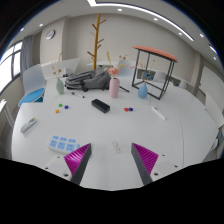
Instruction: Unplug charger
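Note:
My gripper (111,160) is open and empty, its two magenta pads (78,155) wide apart above bare white table (130,125). Well beyond the fingers a flat black block (100,104) lies on the table; it may be the charger or a power strip, I cannot tell which. A small whitish cable or object (116,148) lies on the table just ahead of the fingers. No plug or socket shows plainly.
A pink bottle (114,88) stands beyond the black block. Grey cloth (85,78) is piled at the back left. A small rack with an orange top (153,62) stands at the back right. A wooden coat stand (97,40) is behind. Small items (62,141) lie to the left.

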`<action>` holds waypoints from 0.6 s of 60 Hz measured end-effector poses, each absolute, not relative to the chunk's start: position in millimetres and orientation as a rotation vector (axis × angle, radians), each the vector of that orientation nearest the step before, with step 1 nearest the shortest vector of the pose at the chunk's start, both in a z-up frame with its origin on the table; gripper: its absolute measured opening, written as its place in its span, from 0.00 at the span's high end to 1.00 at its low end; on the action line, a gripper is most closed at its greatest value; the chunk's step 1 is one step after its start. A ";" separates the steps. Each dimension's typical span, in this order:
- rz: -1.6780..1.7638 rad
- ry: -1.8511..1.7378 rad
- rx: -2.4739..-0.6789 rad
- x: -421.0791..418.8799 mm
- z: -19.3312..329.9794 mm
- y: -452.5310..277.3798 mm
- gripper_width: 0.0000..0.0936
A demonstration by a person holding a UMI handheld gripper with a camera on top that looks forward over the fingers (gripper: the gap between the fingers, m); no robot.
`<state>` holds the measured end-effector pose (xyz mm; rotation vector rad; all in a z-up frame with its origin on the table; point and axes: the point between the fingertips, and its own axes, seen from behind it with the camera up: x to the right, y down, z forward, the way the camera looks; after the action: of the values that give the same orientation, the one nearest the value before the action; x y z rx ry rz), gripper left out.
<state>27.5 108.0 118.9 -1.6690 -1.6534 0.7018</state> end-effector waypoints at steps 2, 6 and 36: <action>0.708 -1.669 -1.671 45.7 136.8 102.1 0.09; 0.718 -1.698 -1.690 82.0 166.2 92.1 0.09; 0.790 -1.697 -1.682 168.1 235.1 93.8 0.09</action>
<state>168.1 93.8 235.1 -1.6822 -1.6968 0.7895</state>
